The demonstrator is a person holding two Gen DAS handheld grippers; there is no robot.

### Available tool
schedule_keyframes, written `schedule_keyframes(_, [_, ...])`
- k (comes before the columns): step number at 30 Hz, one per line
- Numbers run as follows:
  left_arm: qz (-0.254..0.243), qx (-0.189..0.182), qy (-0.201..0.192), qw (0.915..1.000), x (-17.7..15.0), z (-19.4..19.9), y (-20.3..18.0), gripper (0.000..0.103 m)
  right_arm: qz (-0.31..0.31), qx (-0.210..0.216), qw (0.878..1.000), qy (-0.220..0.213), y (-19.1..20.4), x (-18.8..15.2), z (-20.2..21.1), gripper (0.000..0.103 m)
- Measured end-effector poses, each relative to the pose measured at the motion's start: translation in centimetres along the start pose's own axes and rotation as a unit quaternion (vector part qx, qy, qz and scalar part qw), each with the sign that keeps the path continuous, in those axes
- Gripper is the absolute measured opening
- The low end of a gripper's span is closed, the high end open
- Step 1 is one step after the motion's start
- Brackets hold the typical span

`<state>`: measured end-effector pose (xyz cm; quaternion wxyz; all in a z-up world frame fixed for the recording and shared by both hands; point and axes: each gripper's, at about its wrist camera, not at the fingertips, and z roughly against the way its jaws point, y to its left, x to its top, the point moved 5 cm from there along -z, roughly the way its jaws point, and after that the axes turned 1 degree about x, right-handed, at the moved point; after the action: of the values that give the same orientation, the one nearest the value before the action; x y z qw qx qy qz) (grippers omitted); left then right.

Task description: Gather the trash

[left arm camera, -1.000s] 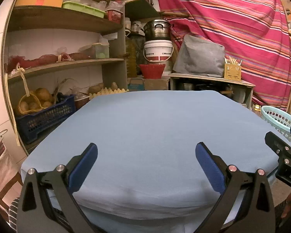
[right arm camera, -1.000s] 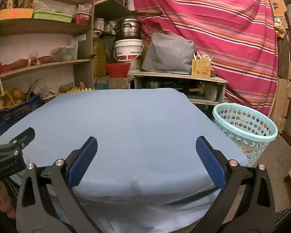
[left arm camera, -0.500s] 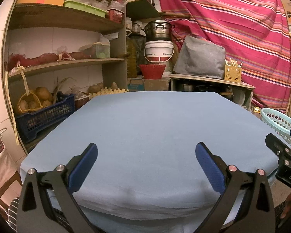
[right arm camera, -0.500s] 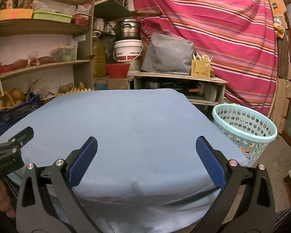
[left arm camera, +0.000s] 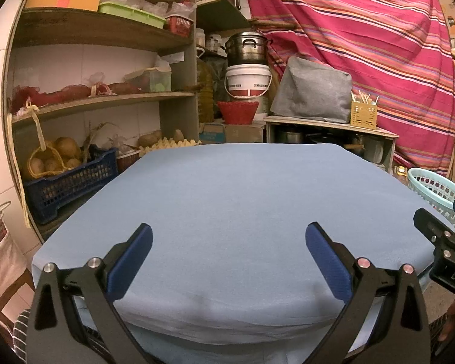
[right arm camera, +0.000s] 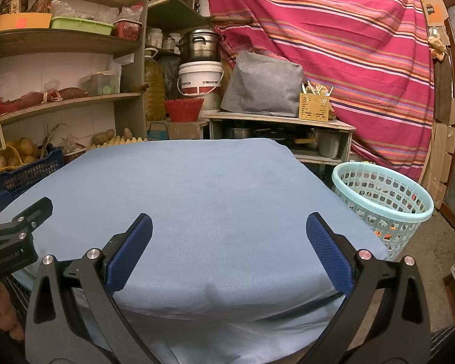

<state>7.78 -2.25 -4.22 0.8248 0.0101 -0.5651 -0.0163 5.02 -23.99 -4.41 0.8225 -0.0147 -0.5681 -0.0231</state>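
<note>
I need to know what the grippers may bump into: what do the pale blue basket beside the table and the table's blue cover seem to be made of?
The basket looks like moulded plastic, smooth and slightly glossy: its wall is a regular grid of punched holes under a thick rolled rim. The table cover looks like soft matte cloth, perhaps felt or fleece: no shine, and it drapes over the near edge in loose folds.

my left tool (left arm camera: pixel 229 250) and my right tool (right arm camera: pixel 229 248) have matt black plastic arms, blue textured pads and shiny metal rivets. the surface (right arm camera: pixel 203 188) wears a smooth, matt blue cloth (one soft crease at the near edge). the laundry basket (right arm camera: pixel 385 200) is glossy pale teal plastic, perforated. the shelves (left arm camera: pixel 106 100) look like worn wood, the pot (left arm camera: pixel 247 48) like dull metal, the striped curtain (right arm camera: pixel 333 30) like woven cloth.
</note>
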Motion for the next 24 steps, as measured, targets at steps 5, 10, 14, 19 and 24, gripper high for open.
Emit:
schedule_keyframes(5, [0.0, 0.001, 0.0, 1.0, 0.0, 0.0, -0.2, 0.099, -0.001, -0.001, 1.0, 0.0, 0.06, 0.01, -0.01, 0.099])
schedule_keyframes(10, [0.0, 0.001, 0.0, 1.0, -0.03, 0.04, -0.28, 0.099, 0.0, 0.0, 1.0, 0.0, 0.03, -0.01, -0.02, 0.099])
schedule_keyframes(14, [0.0, 0.0, -0.001, 1.0, 0.0, 0.03, -0.23, 0.099, 0.0, -0.001, 1.0, -0.001, 0.06, 0.0, -0.01, 0.099])
schedule_keyframes(19, [0.0, 0.001, -0.001, 1.0, -0.05, 0.06, -0.27, 0.099, 0.0, -0.001, 1.0, 0.001, 0.02, 0.05, -0.02, 0.099])
schedule_keyframes(24, [0.0, 0.0, -0.002, 1.0, 0.1, 0.08, -0.18, 0.099, 0.001, 0.0, 1.0, -0.001, -0.11, 0.09, -0.06, 0.099])
